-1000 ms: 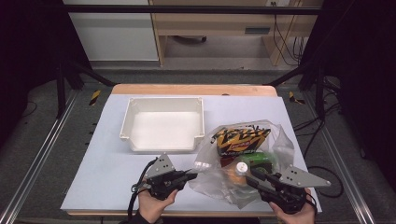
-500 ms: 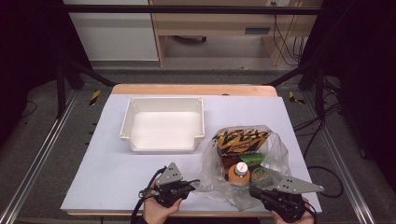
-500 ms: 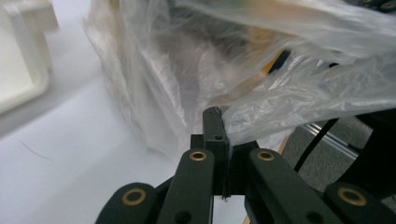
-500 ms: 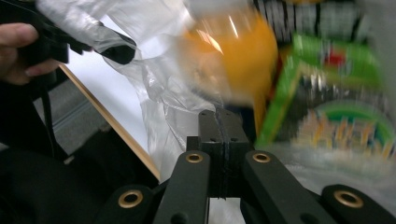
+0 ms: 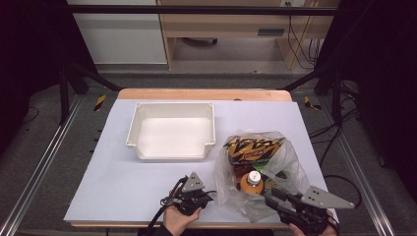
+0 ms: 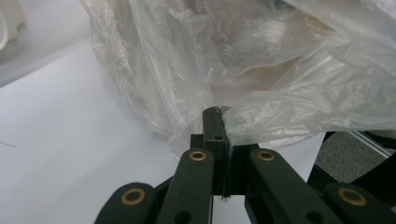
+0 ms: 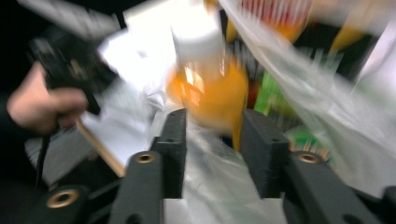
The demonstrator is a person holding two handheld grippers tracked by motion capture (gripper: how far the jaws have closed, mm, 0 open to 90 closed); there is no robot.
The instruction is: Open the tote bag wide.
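A clear, crumpled plastic bag lies right of the white tray, toward the bench's near edge, holding an orange bottle with a white cap and a yellow-black snack packet. The left tongs pinch a fold of the bag. The right tongs stand apart at its mouth. The bench is pale lilac, wood-edged; grey floor and cables surround it.

Right gripper view: orange white-capped bottle and clear plastic bag smeared by blur; labels unreadable. High view: both hands cut off by bottom edge.
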